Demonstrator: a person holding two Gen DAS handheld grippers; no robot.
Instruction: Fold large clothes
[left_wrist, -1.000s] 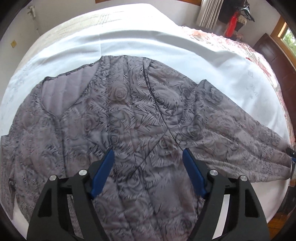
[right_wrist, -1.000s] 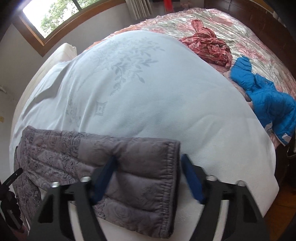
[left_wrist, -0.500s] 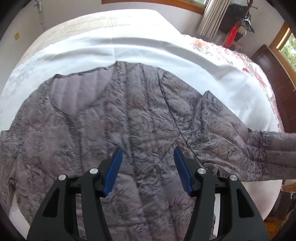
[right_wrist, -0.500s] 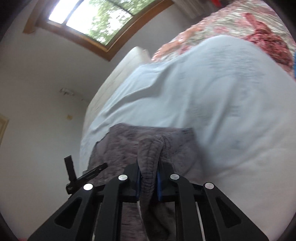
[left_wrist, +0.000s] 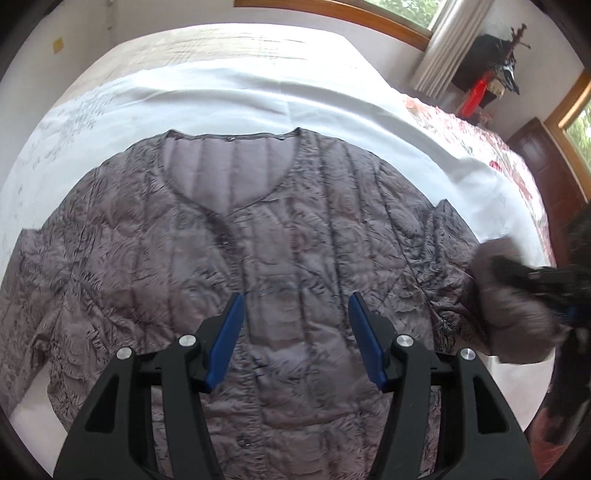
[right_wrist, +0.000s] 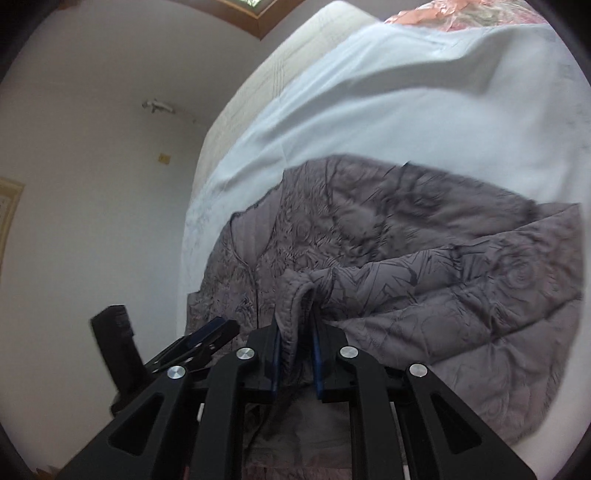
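Note:
A grey quilted jacket (left_wrist: 295, 221) with a rose print lies front up and buttoned on the white sheet (left_wrist: 221, 99), neckline toward the far side. My left gripper (left_wrist: 295, 299) hovers over its chest, open, with nothing pressed between the blue pads. At the right edge, my right gripper (left_wrist: 532, 275) carries the bunched sleeve end (left_wrist: 513, 314) over the jacket's side. In the right wrist view my right gripper (right_wrist: 295, 321) is shut on the sleeve cuff (right_wrist: 295, 295), and the sleeve (right_wrist: 461, 295) drapes across the jacket body (right_wrist: 351, 229). The left gripper (right_wrist: 207, 332) shows at lower left.
The white sheet (right_wrist: 406, 110) covers most of the bed, with a floral quilt (left_wrist: 480, 133) beyond it to the right. A red object (left_wrist: 474, 94) and a curtain (left_wrist: 439, 48) stand at the back right, beside a dark wooden door (left_wrist: 535, 155).
My right gripper shut on the sleeve cuff and swung it inward over the jacket. My left gripper slid leftward to the jacket's centre and its jaws narrowed a little.

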